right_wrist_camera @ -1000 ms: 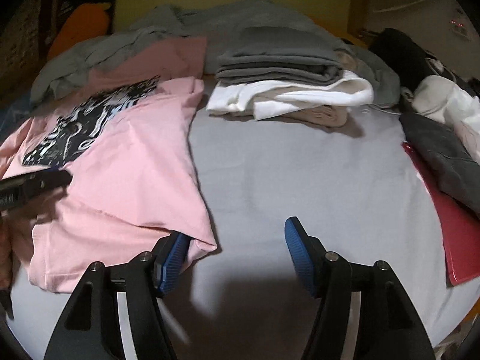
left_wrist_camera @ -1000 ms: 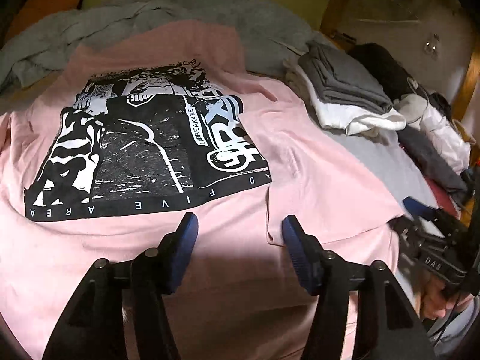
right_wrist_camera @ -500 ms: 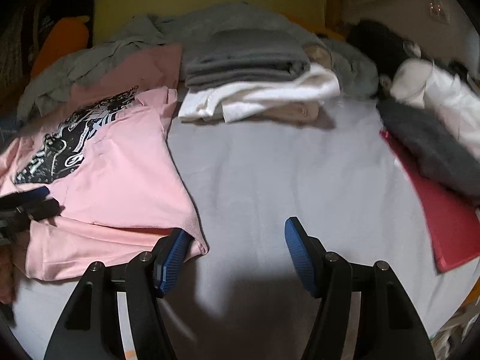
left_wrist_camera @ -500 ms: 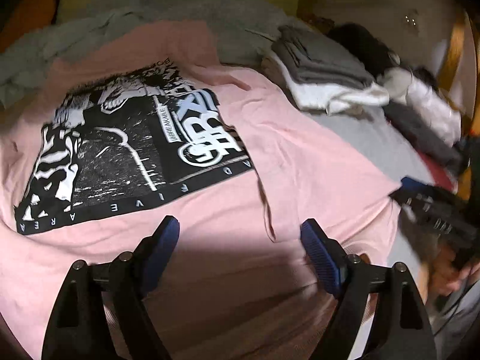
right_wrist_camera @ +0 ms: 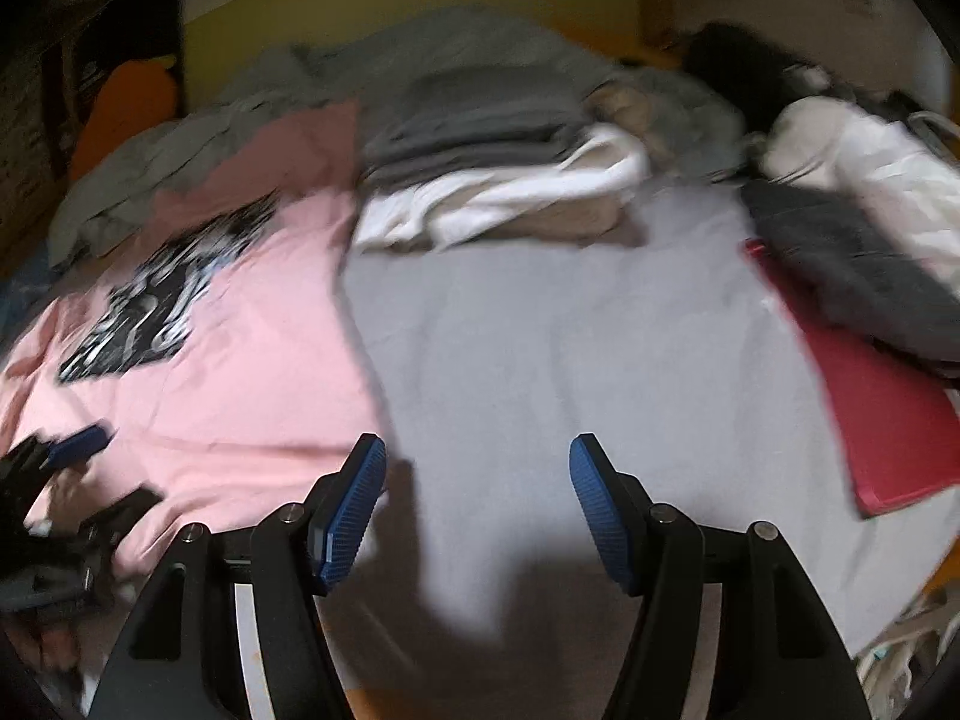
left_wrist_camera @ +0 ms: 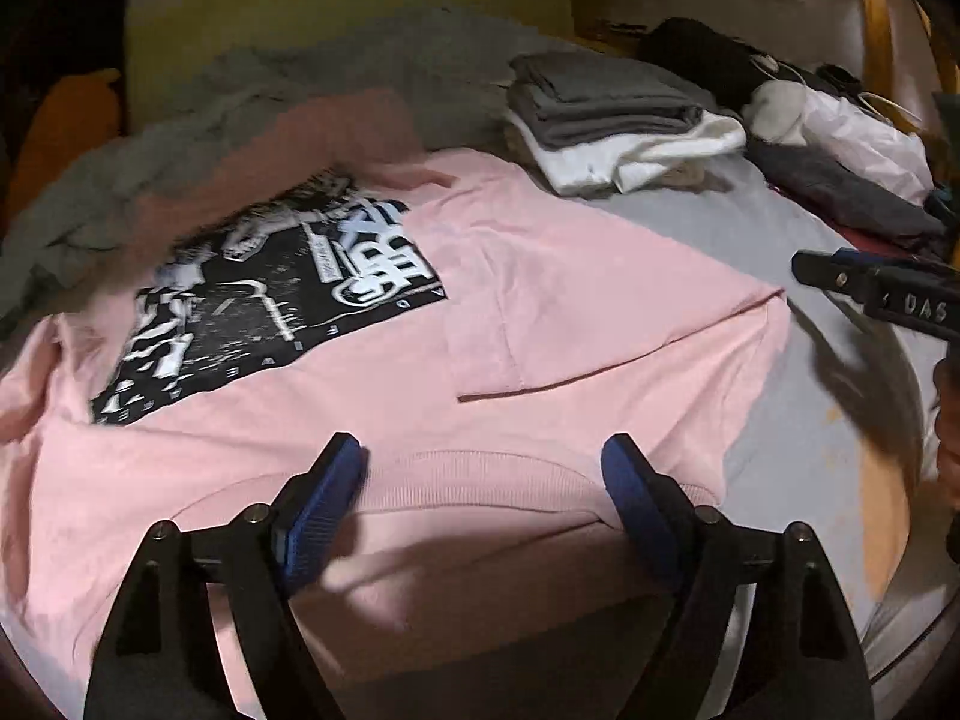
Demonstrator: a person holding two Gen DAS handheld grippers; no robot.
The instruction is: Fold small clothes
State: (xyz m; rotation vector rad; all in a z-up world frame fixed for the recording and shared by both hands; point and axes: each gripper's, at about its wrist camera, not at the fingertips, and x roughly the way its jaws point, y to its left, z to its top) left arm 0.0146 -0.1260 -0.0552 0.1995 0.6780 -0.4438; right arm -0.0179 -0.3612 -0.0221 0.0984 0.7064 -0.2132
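Bedroom: bed [right_wrist_camera: 540, 360], folded clothes [left_wrist_camera: 606, 114]

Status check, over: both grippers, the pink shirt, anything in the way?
Left gripper open, over collar. Right gripper open, empty, above grey sheet. Pink printed T-shirt flat, one sleeve folded in. Nothing blocking.

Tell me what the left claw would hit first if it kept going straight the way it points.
Most likely the pink T-shirt: the open left claw points across its collar toward the folded-over side. Beyond that lies the grey sheet, though depth is hard to judge here.
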